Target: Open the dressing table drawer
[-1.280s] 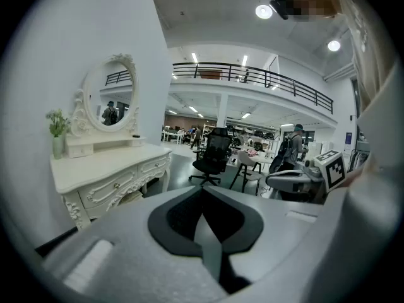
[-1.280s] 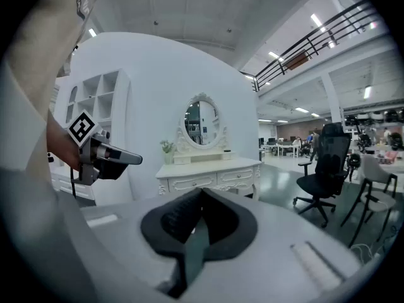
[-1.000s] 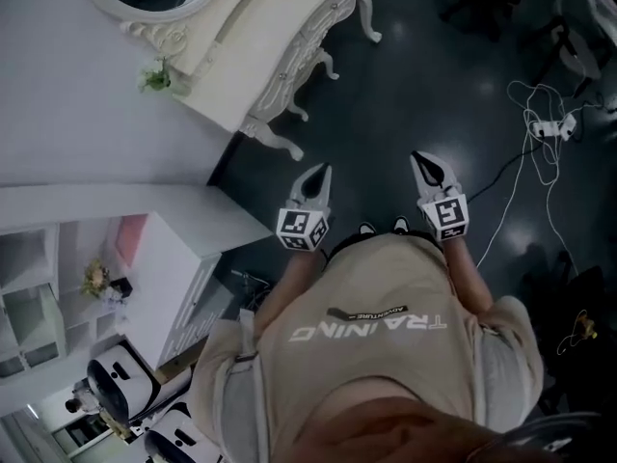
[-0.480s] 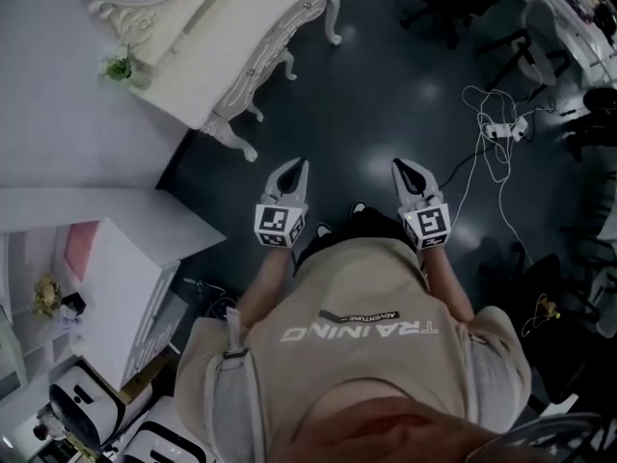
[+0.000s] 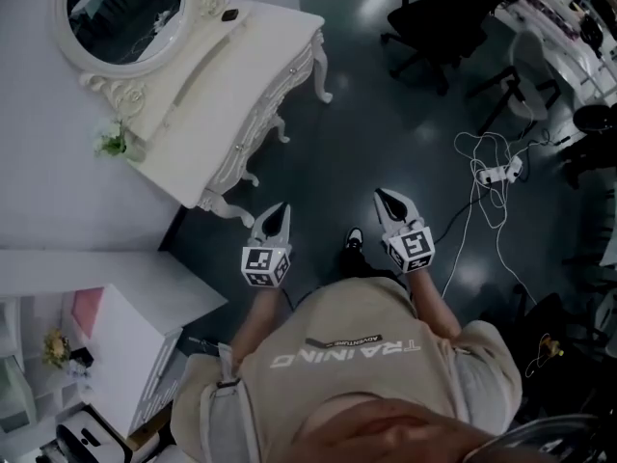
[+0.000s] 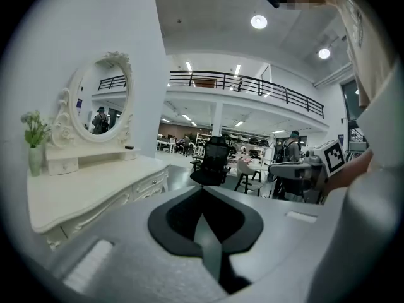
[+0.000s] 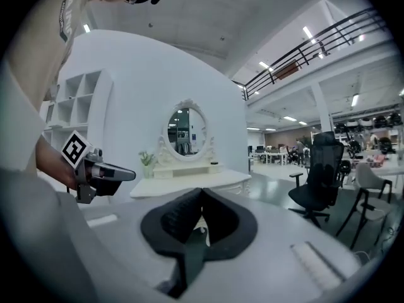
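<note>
The white dressing table (image 5: 207, 104) stands against the wall at the upper left of the head view, with an oval mirror (image 5: 123, 13) and a carved drawer front (image 5: 273, 99) facing the dark floor. My left gripper (image 5: 278, 211) is held out over the floor just short of the table's near leg, shut and empty. My right gripper (image 5: 385, 198) is level with it further right, also shut and empty. In the left gripper view the table (image 6: 82, 188) and its drawers (image 6: 149, 184) lie to the left of the gripper (image 6: 202, 192). The right gripper view shows the table (image 7: 189, 183) straight beyond the gripper (image 7: 201, 193).
A small plant (image 5: 113, 143) stands on the table's near end. A white shelf unit (image 5: 106, 326) is at lower left. Black office chairs (image 5: 434, 13) stand at upper right; a white cable with a power strip (image 5: 494, 174) lies on the floor to the right.
The person has stepped towards the dressing table. Both grippers moved forward with them, still shut. The whole mirror has come into the head view.
</note>
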{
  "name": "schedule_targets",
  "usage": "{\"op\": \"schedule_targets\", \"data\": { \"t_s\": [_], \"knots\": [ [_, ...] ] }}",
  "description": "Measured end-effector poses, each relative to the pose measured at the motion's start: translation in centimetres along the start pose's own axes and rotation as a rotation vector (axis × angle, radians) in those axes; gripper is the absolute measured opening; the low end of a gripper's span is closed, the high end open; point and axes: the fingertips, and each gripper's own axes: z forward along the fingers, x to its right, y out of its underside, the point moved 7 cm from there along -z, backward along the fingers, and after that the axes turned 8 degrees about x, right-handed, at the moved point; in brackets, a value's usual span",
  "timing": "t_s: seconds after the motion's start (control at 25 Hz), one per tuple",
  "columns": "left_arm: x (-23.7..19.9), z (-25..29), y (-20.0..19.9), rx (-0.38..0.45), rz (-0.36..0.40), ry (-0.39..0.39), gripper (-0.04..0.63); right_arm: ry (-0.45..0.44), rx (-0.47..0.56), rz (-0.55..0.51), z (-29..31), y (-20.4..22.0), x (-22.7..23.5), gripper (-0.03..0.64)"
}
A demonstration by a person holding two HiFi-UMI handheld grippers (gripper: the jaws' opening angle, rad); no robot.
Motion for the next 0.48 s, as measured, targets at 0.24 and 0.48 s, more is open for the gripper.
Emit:
{"op": "schedule_targets", "data": {
  "t_s": [0.24, 0.48],
  "knots": [
    [-0.3, 10.1, -2.8, 0.018, 0.045, -0.009, 0.006, -0.039, 0.035, -0.015, 5.2, -1.2, 8.1, 0.003],
    [-0.6, 18.2, -3.4, 0.035, 0.003, -0.049, 0.006, -0.140, 0.022, -0.062, 12.0, -1.6, 13.7, 0.003]
  ]
}}
